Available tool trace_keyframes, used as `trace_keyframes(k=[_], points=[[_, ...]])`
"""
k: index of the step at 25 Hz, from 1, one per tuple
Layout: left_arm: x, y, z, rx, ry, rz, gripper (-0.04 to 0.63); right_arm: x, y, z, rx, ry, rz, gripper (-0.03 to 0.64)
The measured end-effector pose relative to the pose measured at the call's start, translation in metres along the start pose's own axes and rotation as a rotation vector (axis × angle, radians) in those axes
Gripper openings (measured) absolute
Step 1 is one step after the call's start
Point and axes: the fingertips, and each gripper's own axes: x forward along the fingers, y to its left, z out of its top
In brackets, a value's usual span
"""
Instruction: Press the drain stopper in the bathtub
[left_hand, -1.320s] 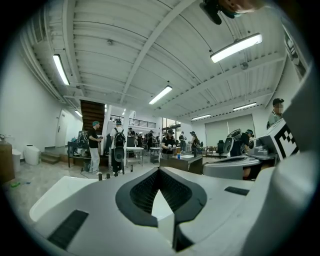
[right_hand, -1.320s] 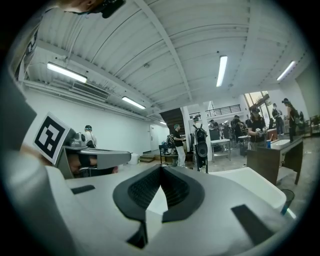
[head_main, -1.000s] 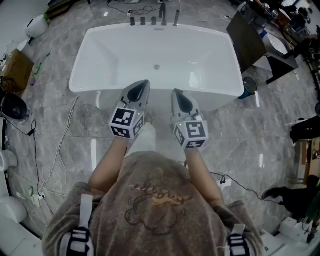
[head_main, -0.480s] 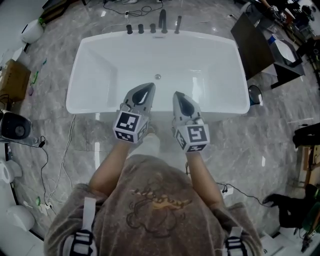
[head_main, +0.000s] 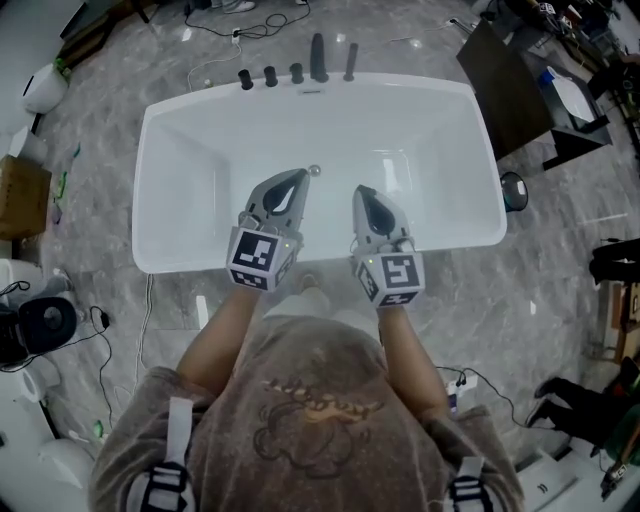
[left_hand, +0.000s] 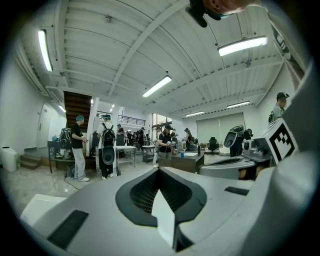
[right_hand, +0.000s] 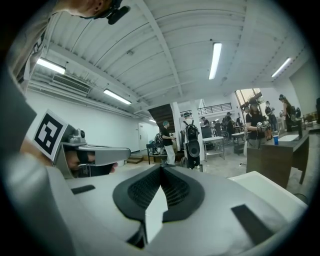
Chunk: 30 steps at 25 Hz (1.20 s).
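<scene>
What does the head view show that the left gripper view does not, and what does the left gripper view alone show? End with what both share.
Only the head view: the white bathtub, its drain stopper, the taps at the far rim and the grey floor.
Only the left gripper view: ceiling lights, people standing in the room and a staircase.
Both: the left gripper, jaws together with nothing between them, and the right gripper beside it.

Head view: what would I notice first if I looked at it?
The big white bathtub fills the middle of the grey marble floor. The left gripper and right gripper hang above its near side, both shut and empty. The left one's tip shows just beside the little round drain stopper.
</scene>
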Motion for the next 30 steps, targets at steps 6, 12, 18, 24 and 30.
trace_keyframes(k=[6,12,18,24,30], points=[[0.022,0.022,-0.006,-0.015,0.008,-0.013,0.002,0.031,-0.012,0.002,-0.001,0.003,-0.022,0.003],[0.046,0.033,-0.008,-0.048,0.004,-0.016,0.002,0.05,-0.026,0.005,-0.003,0.0,-0.041,0.003],[0.071,0.045,-0.011,-0.046,0.002,-0.004,0.002,0.076,-0.041,0.005,-0.002,0.003,-0.034,0.003],[0.095,0.058,-0.026,-0.062,0.027,0.004,0.002,0.105,-0.056,-0.002,-0.001,0.012,-0.018,0.003],[0.124,0.071,-0.049,-0.057,0.039,0.001,0.002,0.134,-0.074,-0.021,-0.004,0.034,-0.002,0.003]])
